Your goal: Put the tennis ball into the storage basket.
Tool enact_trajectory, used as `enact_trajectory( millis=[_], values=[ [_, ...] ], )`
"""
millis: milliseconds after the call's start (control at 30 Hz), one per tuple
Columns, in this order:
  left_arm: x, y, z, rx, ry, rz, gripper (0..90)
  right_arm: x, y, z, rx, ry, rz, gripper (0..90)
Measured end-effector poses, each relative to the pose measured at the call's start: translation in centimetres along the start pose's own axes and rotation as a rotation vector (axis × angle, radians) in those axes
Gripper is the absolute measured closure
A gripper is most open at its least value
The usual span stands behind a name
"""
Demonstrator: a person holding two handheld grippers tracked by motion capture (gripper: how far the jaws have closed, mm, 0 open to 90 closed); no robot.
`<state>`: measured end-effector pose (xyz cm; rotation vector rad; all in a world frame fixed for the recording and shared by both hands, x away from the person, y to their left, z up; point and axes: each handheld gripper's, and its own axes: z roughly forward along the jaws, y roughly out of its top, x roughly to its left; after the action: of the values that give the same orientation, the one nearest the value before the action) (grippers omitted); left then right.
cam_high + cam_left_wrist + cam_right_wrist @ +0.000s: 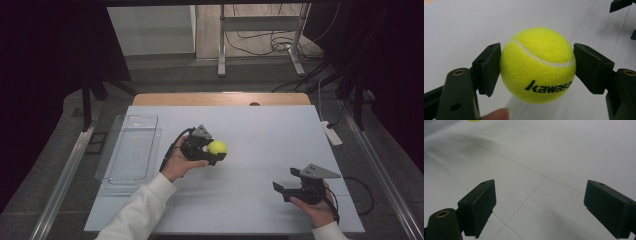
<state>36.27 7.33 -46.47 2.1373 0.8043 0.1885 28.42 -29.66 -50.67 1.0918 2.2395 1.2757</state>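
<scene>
The left gripper (214, 151) is clamped on a yellow-green tennis ball (217, 147), one black pad pressed against each side of it, and holds it lifted just above the white table top (260, 130), a little left of the middle. In the left gripper view the tennis ball (537, 65) sits squarely between the two jaws, its white seam curving across the top and black "kawasa" lettering low on its front; a fingertip (497, 114) shows at the bottom edge. The right gripper (286, 183) rests in the person's hand near the right front of the table, well apart from the ball, its jaws standing wide apart with nothing between them. A clear plastic tray (131, 150) lies at the table's left edge, just left of the left hand (177, 162).
</scene>
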Motion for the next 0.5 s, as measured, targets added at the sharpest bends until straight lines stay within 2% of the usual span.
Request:
enact_trajectory(
  millis=[500],
  values=[
    [0.12,-0.82,-1.07,-0.012,0.012,-0.002,26.1,-0.02,0.01,-0.03,0.0,-0.006,0.002,10.8]
  ],
)
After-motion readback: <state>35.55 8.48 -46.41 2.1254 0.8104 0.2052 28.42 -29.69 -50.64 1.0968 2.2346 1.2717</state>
